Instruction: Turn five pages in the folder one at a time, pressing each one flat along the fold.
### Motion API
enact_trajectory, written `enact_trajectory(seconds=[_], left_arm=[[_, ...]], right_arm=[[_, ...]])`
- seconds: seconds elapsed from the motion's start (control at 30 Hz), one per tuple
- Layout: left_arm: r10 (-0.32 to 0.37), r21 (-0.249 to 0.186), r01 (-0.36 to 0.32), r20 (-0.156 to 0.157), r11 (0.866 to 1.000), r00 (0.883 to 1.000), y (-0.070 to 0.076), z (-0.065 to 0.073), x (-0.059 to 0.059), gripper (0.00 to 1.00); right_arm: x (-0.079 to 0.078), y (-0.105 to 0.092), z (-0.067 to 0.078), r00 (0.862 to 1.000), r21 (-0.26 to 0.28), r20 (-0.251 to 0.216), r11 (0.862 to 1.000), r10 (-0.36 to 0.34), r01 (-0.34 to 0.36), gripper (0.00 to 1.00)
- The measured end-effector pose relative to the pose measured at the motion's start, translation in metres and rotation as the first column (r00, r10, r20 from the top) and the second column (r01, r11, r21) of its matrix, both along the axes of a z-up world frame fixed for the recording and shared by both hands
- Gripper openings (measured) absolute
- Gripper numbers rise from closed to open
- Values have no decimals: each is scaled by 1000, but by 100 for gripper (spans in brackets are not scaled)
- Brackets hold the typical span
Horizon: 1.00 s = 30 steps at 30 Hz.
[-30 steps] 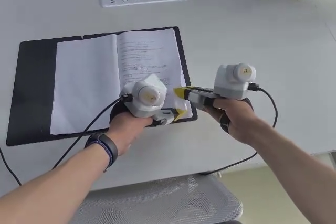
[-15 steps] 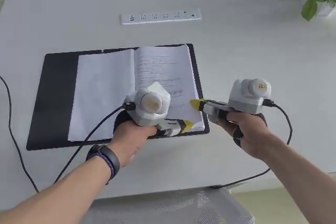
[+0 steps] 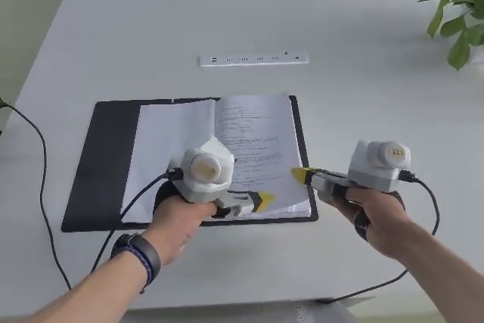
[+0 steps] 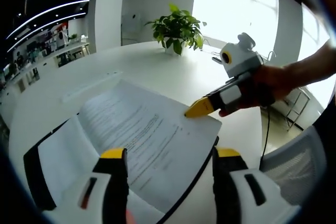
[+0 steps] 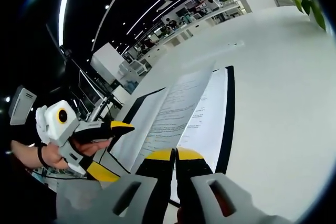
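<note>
Folder (image 3: 106,164) lies open mid-frame, left gripper (image 3: 261,202) with jaws apart over its right page (image 3: 257,138), right gripper (image 3: 301,175) pinched closed at that page's edge. White table (image 3: 363,104); plant (image 3: 457,13) upper right.

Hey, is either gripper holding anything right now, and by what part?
The left gripper is open and empty. The right gripper, shut, touches the outer edge of the page; a pinch cannot be told.

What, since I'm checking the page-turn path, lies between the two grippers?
The outer corner of the printed right-hand page lies between the left gripper and the right gripper, seen in the head view and the left gripper view.
</note>
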<state>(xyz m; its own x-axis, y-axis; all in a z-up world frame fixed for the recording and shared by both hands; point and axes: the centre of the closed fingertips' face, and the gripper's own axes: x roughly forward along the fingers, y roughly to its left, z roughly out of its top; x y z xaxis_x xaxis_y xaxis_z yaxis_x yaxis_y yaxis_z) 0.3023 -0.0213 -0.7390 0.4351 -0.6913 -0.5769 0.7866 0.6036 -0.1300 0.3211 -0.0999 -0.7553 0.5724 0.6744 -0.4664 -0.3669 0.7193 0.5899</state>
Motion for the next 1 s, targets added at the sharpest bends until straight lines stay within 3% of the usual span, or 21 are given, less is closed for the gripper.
enact_trajectory(seconds=[0.17, 0.43, 0.7, 1.0], left_arm=[[43, -26, -43, -3, 999, 999, 20, 6, 2, 67], [92, -52, -90, 33, 995, 995, 52, 18, 5, 69], [149, -68, -146, 40, 987, 988, 88, 24, 6, 67], [212, -80, -208, 43, 975, 976, 128, 28, 2, 73]], right_arm=[[3, 4, 13, 1000, 12, 23, 1000, 4, -4, 0], [9, 18, 33, 997, 8, 72, 1000, 25, -26, 0], [17, 45, 57, 990, 6, 125, 997, 70, -71, 0], [23, 82, 78, 980, 30, 164, 992, 117, -123, 0]])
